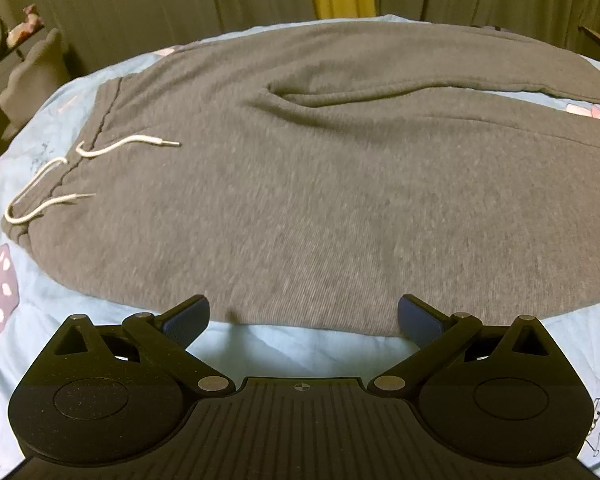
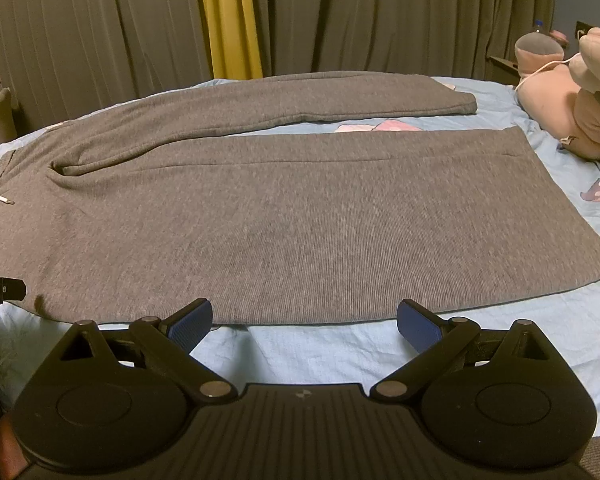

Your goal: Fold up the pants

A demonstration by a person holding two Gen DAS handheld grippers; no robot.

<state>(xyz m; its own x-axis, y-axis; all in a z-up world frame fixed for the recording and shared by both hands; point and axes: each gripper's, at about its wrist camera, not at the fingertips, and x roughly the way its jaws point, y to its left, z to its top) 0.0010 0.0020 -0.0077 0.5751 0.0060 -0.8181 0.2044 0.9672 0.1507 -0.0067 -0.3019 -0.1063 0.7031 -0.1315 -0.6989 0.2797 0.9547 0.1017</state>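
The bed sheet (image 2: 320,344) is pale blue, and the grey sweatpants (image 2: 260,220) lie spread flat across it, waistband to the left, legs running right and parted. They look like thick, floppy fleece: not heavy, grippy rather than slick, likely to sag wherever they're unsupported. The near edge of the closer leg seems the obvious pinch spot. The white drawstring (image 1: 100,150) lies loose. Left gripper (image 1: 303,318) and right gripper (image 2: 304,320) both gape wide, holding nothing, just short of that edge.
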